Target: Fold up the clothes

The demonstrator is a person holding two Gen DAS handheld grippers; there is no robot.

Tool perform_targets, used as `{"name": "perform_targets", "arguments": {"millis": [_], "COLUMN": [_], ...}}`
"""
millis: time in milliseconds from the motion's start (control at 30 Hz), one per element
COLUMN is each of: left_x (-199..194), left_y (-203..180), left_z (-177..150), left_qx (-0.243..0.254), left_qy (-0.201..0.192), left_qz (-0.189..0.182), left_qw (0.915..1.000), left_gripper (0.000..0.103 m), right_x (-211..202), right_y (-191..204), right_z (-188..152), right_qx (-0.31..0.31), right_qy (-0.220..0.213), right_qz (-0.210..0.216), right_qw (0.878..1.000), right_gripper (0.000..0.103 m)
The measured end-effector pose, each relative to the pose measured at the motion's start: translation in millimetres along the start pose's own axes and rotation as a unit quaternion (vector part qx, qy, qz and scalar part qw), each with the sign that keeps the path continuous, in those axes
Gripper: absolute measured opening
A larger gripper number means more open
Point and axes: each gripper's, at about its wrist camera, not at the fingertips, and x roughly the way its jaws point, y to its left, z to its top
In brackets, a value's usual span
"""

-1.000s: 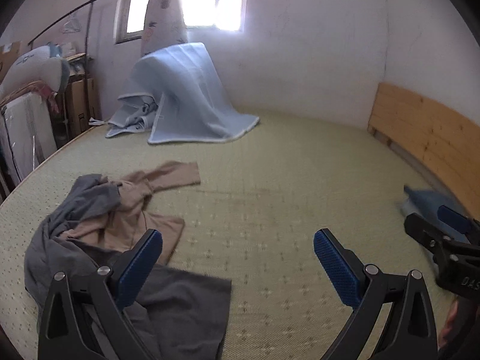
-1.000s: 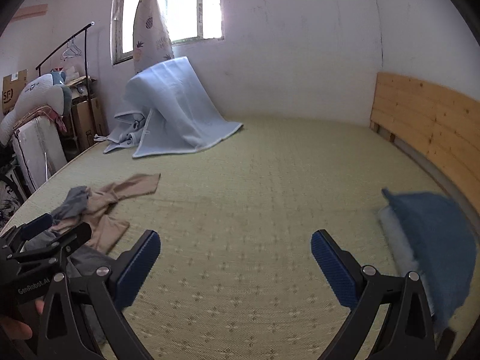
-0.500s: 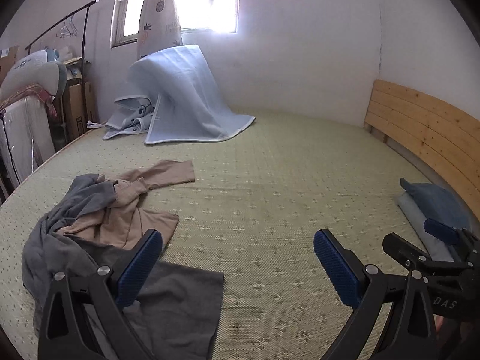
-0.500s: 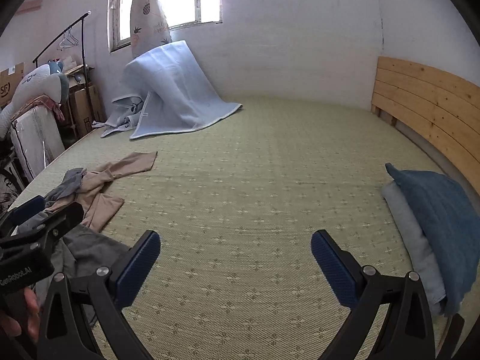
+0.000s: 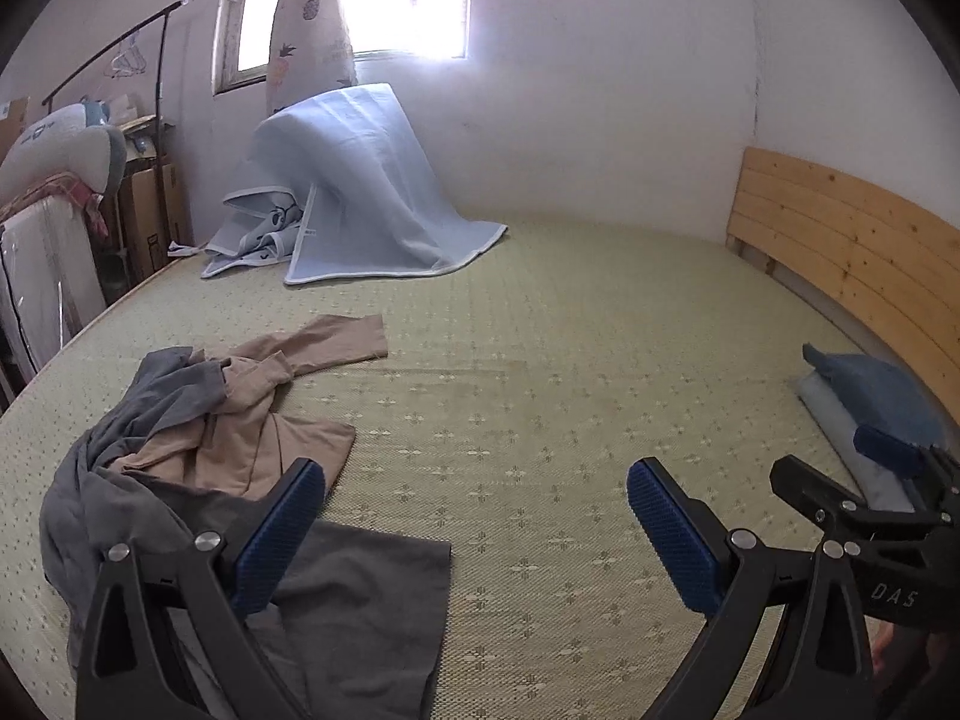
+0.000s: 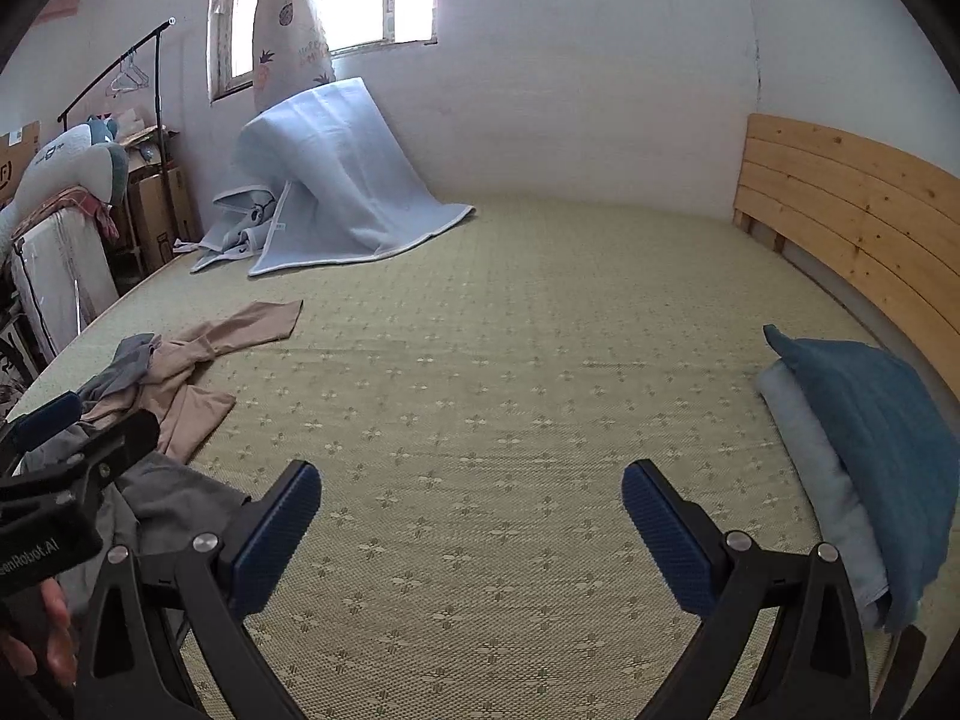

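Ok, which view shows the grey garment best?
The left wrist view: the grey garment spreads across its lower left, tangled with the tan garment. The right wrist view shows only a part, cut off behind both tongs.

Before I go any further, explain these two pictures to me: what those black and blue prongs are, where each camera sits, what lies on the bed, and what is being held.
There is no robot here. A person holds a hand tool in each hand, and each tool carries a wide-angle camera looking along its two blue-padded fingers.

One picture comes from the left gripper, the other from the right gripper. Each gripper also shows at the edge of the other's picture.

On the green mat lie a crumpled grey garment tangled with a tan garment. Near the wooden headboard sits a dark blue folded cloth on a paler one. A light blue blanket is draped by the window.

Both grippers are open and hold nothing.
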Motion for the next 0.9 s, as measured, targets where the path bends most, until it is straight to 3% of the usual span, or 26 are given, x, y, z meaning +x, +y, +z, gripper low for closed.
{"name": "perform_targets", "arguments": {"millis": [900], "left_x": [-0.1], "left_y": [-3.9], "left_z": [-4.5], "left_qx": [0.011], "left_qy": [-0.002], "left_qz": [0.003], "left_qw": [0.9999], "left_gripper": [0.103], "right_x": [-0.3], "right_y": [4.3], "right_z": [-3.1], "right_qx": [-0.008], "right_qy": [-0.005], "right_qz": [-0.008], "right_qw": [1.0], "right_gripper": [0.103]}}
